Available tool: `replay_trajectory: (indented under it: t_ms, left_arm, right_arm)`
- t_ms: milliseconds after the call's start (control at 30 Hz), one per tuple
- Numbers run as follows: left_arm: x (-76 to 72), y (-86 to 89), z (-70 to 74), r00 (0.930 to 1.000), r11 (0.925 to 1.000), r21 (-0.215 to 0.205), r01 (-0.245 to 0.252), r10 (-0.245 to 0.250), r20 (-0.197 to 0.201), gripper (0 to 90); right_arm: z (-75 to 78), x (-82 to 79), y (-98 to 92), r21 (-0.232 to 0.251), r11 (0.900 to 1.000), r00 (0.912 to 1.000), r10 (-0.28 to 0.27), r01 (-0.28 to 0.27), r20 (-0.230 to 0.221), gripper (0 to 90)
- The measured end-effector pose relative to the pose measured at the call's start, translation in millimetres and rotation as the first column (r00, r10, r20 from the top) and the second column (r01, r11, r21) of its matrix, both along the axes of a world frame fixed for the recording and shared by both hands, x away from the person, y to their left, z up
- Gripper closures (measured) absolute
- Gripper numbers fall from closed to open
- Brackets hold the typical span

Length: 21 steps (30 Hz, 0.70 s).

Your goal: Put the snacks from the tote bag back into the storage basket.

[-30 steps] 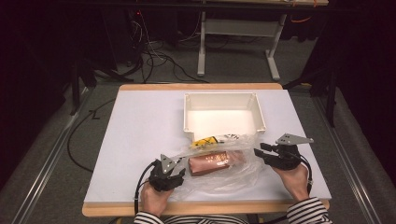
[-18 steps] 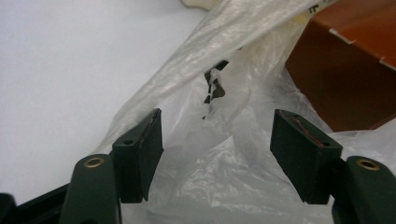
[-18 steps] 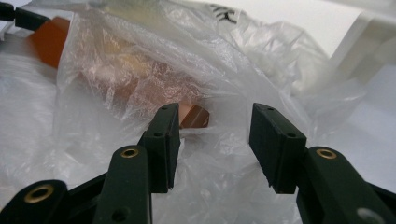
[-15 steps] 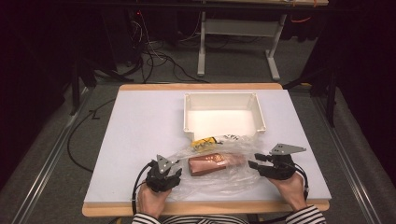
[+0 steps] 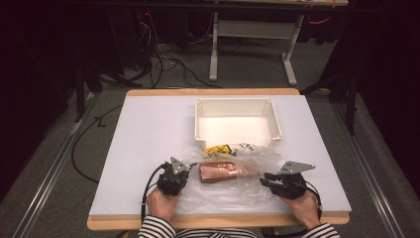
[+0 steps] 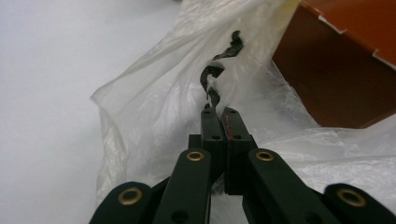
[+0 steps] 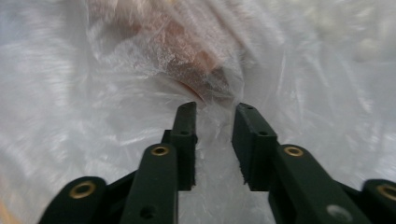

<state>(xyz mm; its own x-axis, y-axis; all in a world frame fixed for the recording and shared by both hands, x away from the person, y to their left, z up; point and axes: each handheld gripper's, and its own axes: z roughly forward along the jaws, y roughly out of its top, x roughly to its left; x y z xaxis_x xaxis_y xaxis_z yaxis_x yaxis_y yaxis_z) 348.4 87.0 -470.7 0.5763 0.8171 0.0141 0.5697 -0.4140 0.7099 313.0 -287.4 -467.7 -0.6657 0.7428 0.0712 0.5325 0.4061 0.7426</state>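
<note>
Black-and-white striped sleeves (image 5: 157,229) at the lower frame edge. Black grippers (image 5: 173,179) with brass rivets, grey triangular plates and black cables.

Materials and surface finish

Bag (image 5: 233,181): thin clear plastic film, crinkled, glossy where it catches light, milky in the folds. Packet (image 5: 223,171) inside it: brown, smooth, with a slight sheen. Tray (image 5: 200,124): white rigid plastic, smooth, matt walls. Table (image 5: 143,144): matt white top, smooth; its edge looks like bare light wood. Left gripper (image 6: 219,114) and right gripper (image 7: 215,109): matt black plastic links with brass-coloured rivets; grey metal plate on top. Sleeve (image 5: 156,229): striped knit cloth. Floor (image 5: 44,163): grey, rough, carpet-like
</note>
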Motion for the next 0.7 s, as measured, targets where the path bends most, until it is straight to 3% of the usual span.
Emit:
replay_trajectory:
  t_ms: [167, 233, 300, 533, 700]
  left_arm:
    - [9.5, 5.0, 5.7, 0.9993, 0.9984, -0.051, -0.026, 0.028, 0.026, 89.7]
    - [9.1, 4.9, 3.1, 0.9994, 0.9971, -0.074, -0.017, 0.019, 0.029, 89.0]
    - [5.2, 4.9, 1.7, 0.9995, 0.9949, -0.101, -0.002, 0.006, 0.032, 84.9]
    - [-7.5, 7.2, 4.4, 0.9984, 0.9873, -0.159, 0.003, 0.006, 0.056, 62.2]
    - [-10.4, 3.2, -2.3, 0.9986, 0.9881, -0.154, 0.001, 0.007, 0.053, 56.9]
  right_arm:
    - [-4.7, -5.8, 14.0, -0.034, 0.997, 0.9975, 0.067, -0.068, -0.022, 78.6]
    - [-4.4, -5.9, 17.3, -0.038, 0.996, 0.9965, 0.079, -0.08, -0.027, 77.0]
    - [-2.1, -6.1, 18.5, -0.031, 0.997, 0.9968, 0.074, -0.075, -0.031, 69.5]
    - [27.2, -13.4, 11.3, 0.046, 0.998, 0.9984, 0.041, -0.042, 0.04, 58.0]
    - [48.8, -11.3, 7.5, 0.071, 0.997, 0.995, 0.024, -0.031, 0.097, 51.4]
